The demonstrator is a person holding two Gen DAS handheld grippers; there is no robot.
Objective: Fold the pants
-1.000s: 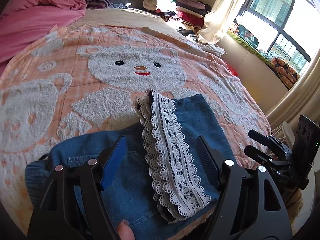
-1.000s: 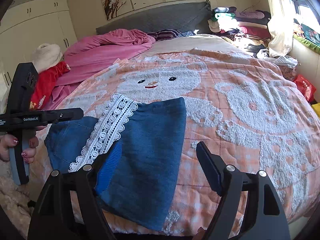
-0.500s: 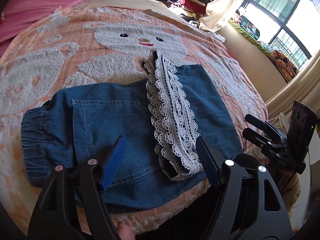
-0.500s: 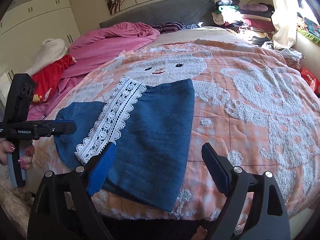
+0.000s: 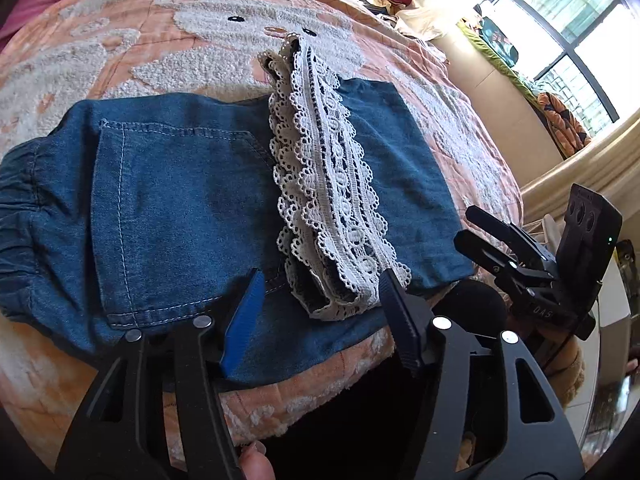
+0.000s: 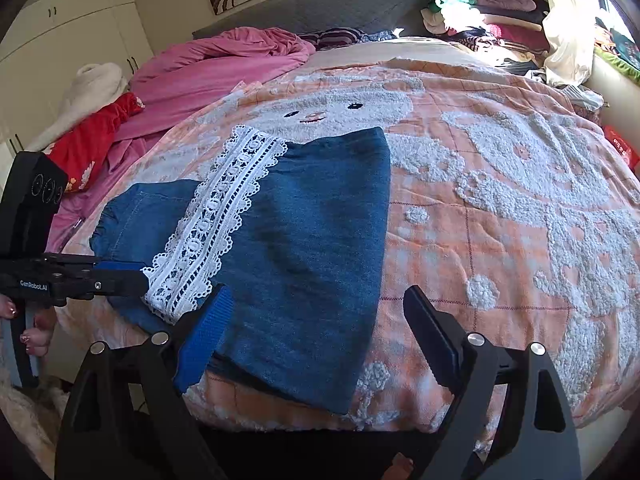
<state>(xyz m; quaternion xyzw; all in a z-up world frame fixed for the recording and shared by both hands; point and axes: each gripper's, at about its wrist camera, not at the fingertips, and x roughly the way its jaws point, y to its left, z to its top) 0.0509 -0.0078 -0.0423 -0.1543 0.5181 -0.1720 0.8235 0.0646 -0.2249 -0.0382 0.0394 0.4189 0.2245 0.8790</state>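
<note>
Pants (image 5: 168,208) of blue denim lie flat at the near edge of the bed, already doubled over so that the lace hem (image 5: 332,200) runs across the middle of them. Nearest, the left gripper (image 5: 320,312) hangs just over that near edge, jaws spread wide with nothing between them, one finger above the pocket side and the other at the end of the lace. The right gripper (image 6: 316,328) is likewise spread and empty above the folded leg end, near the corner closest to the person. Both seem poised to take the near edge for another fold, though that is a judgement. Beyond the pants stretches the peach bedspread (image 6: 500,216) with its woolly bears, then a pink quilt (image 6: 216,68) and piled clothes (image 6: 480,12) by the headboard.
</note>
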